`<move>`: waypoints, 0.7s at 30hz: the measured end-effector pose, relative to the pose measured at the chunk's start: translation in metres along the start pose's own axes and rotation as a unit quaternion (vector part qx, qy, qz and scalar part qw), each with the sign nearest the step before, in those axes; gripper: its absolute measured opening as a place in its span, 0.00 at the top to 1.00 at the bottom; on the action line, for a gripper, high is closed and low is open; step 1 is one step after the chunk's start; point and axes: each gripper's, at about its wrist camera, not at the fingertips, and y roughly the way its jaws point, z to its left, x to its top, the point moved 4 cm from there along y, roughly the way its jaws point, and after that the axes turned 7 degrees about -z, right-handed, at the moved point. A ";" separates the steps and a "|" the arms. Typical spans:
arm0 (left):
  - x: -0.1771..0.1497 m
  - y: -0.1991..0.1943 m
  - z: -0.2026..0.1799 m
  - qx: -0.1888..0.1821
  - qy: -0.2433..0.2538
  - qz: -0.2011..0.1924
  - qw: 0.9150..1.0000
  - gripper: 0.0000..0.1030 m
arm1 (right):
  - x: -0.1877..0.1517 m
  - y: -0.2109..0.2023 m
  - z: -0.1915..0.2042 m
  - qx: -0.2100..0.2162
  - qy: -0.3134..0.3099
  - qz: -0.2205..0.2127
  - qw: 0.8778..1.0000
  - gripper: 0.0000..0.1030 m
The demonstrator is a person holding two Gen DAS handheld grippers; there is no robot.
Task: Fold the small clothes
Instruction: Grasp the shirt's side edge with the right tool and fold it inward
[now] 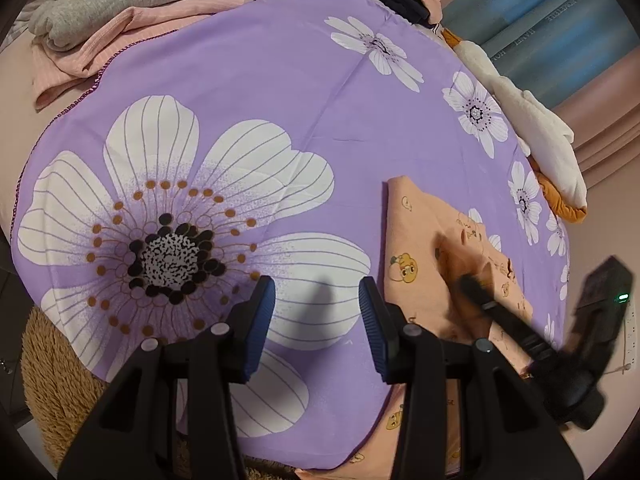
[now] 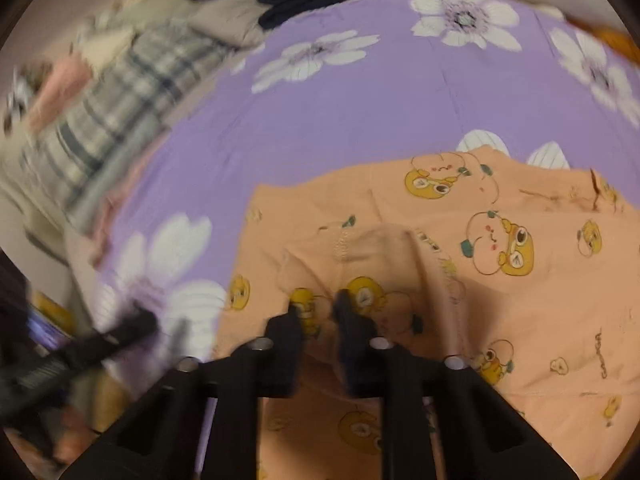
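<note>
- Purple cloth with white flowers (image 1: 280, 80) covers what looks like a bed; I work on top of it, with piles of other clothes at its far edge, well beyond both claws.
- My left claw (image 1: 318, 292) hovers over the big flower, its blue pads apart and nothing between them.
- My right claw (image 2: 320, 308) has its fingers nearly together on a raised fold of the peach garment (image 2: 500, 300). I judge it is clamped on this fold, but the right wrist view is blurred.
- This garment, printed with yellow cartoon animals, lies flat just to the right of the left claw and directly under and ahead of the right claw.
- I judge it light, thin and very soft: it will sag from any pinch and slide easily on the smooth cloth.
- Hold it at a hem or corner, with a firm pinch through both layers, and use the left claw on its near left edge (image 1: 390, 240) to keep it flat.
- Small dark writing stands on the garment to the right of the right claw, but I cannot read it.
- Letters on the blue striped fabric (image 1: 560, 12), far ahead to the right, appear upside down and are not legible.
</note>
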 end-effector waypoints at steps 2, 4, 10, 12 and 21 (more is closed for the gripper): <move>-0.001 0.002 -0.001 0.000 0.001 0.002 1.000 0.59 | 0.013 -0.024 -0.009 0.003 0.016 -0.036 0.999 0.86; -0.002 0.005 -0.006 -0.002 0.005 0.006 1.000 0.59 | 0.023 -0.045 -0.020 0.015 0.041 -0.063 0.997 0.86; -0.008 0.015 -0.020 -0.006 0.029 0.023 0.999 0.59 | 0.046 -0.104 -0.072 -0.016 0.117 -0.159 0.980 0.86; -0.010 0.019 -0.025 -0.006 0.036 0.027 0.999 0.59 | 0.045 -0.113 -0.093 -0.031 0.151 -0.171 0.973 0.86; -0.021 0.034 -0.041 -0.003 0.073 0.040 0.997 0.57 | 0.016 -0.099 -0.159 -0.092 0.269 -0.141 0.948 0.86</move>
